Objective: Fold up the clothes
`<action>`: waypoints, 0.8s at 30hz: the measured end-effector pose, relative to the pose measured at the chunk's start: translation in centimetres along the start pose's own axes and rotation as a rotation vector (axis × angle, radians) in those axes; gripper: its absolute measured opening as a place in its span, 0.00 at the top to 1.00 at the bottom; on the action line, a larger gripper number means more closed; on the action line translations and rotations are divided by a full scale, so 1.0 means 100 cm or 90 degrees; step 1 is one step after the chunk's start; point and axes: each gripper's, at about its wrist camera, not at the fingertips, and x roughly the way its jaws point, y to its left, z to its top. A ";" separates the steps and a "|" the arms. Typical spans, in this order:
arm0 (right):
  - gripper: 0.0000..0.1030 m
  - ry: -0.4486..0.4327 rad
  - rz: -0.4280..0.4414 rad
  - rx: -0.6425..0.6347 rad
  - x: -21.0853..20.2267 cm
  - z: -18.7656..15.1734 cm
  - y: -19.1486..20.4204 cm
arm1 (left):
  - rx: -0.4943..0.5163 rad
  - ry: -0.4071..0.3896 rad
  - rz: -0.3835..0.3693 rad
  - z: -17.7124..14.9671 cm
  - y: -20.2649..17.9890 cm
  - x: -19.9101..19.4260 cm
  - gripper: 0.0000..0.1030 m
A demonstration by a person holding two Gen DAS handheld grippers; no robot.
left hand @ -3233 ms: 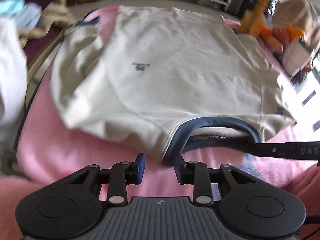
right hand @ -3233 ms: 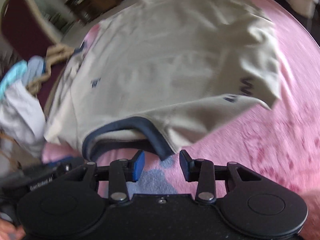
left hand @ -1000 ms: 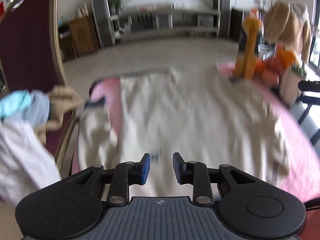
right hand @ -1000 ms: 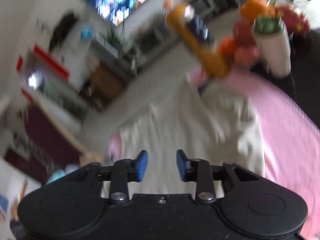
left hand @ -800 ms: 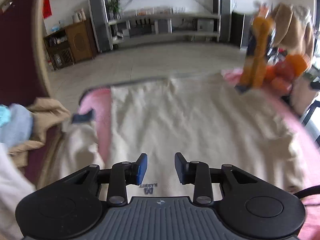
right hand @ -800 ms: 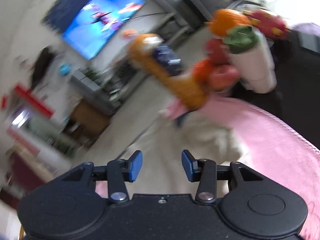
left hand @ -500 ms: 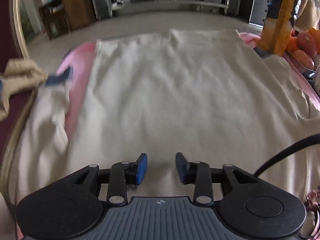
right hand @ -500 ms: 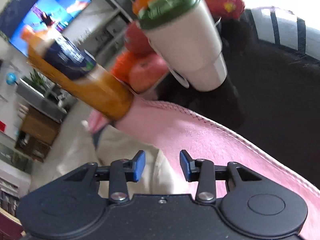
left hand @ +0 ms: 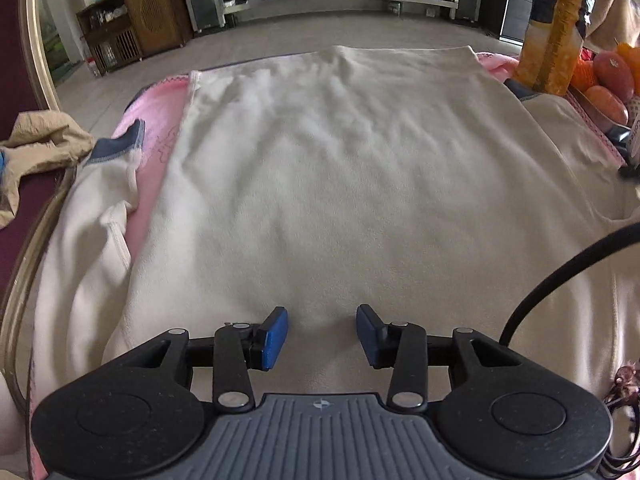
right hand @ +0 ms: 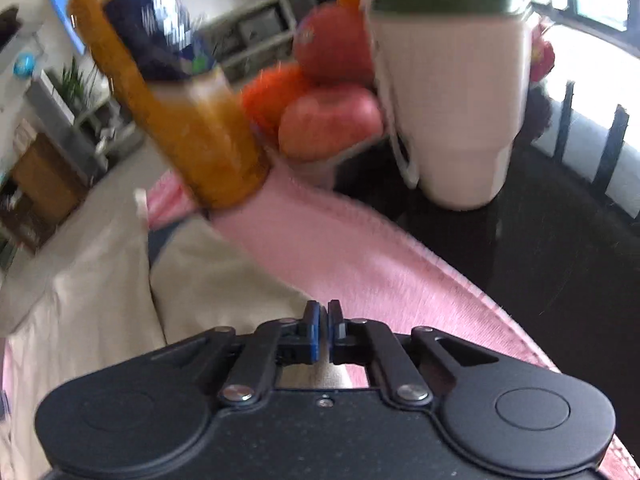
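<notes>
Cream fleece sweatshirt [left hand: 352,184] lies spread flat over the pink blanket [left hand: 158,136], soft and faintly rippled, its navy-cuffed sleeve [left hand: 100,184] flopped off to the left. Left hand-held gripper [left hand: 322,334] hovers over it, blue pads set wide. Right hand-held gripper [right hand: 320,334] is pinched narrow at the sweatshirt's sleeve edge [right hand: 224,276]; whether cloth is caught, I cannot tell. Beyond: orange juice bottle [right hand: 188,120], apples [right hand: 328,128], white tumbler [right hand: 448,96] on the dark tabletop [right hand: 560,264].
</notes>
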 end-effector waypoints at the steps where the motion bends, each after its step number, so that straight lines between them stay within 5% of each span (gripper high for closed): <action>1: 0.96 -0.022 -0.002 0.008 -0.009 0.002 0.001 | 0.003 -0.002 0.003 0.000 -0.001 0.000 0.61; 7: 0.96 -0.172 -0.038 -0.025 -0.073 0.003 0.018 | 0.016 -0.007 0.005 -0.001 -0.004 -0.004 0.61; 12: 0.96 -0.221 -0.004 -0.236 -0.082 -0.025 0.079 | 0.013 -0.011 0.010 -0.002 -0.005 -0.005 0.61; 16: 0.96 -0.202 0.085 -0.438 -0.078 -0.071 0.141 | 0.003 -0.008 0.014 -0.002 -0.002 -0.003 0.60; 22: 0.92 -0.041 0.222 -0.456 -0.064 -0.083 0.158 | -0.005 -0.004 0.013 -0.002 0.001 -0.002 0.59; 24: 0.77 0.014 0.267 -0.460 -0.059 -0.088 0.164 | -0.009 -0.003 0.012 -0.002 0.002 -0.003 0.59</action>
